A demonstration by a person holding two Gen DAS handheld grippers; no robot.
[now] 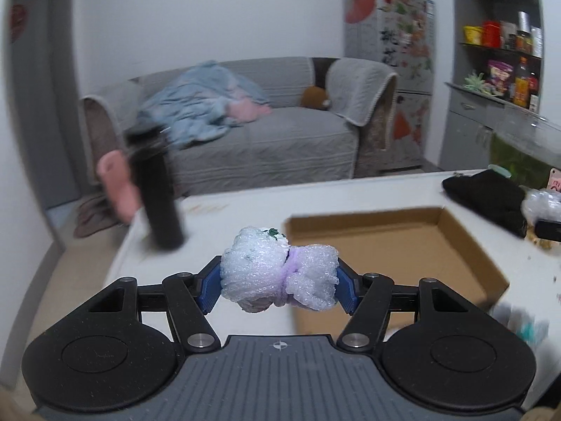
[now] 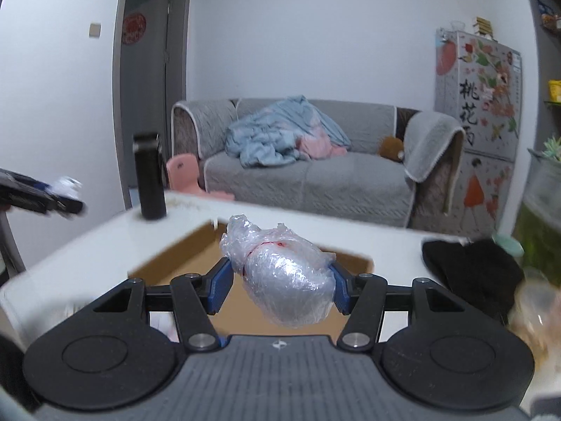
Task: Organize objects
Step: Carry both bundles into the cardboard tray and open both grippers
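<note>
The left tool (image 1: 280,280) is clamped partway on a white foam-net bundle (image 1: 277,273) bound with a purple band, held above the white tabletop (image 1: 245,210) just left of the open cardboard box (image 1: 385,242); a black bottle (image 1: 157,196) stands upright beyond it. The right tool (image 2: 282,279) grips a plastic-wrapped lump (image 2: 287,277) between its blue pads, raised over the box (image 2: 182,259); a black cloth (image 2: 470,266) lies on the tabletop to the right.

Left tongs (image 1: 279,280), right tongs (image 2: 279,280): both clamped, loaded.
</note>
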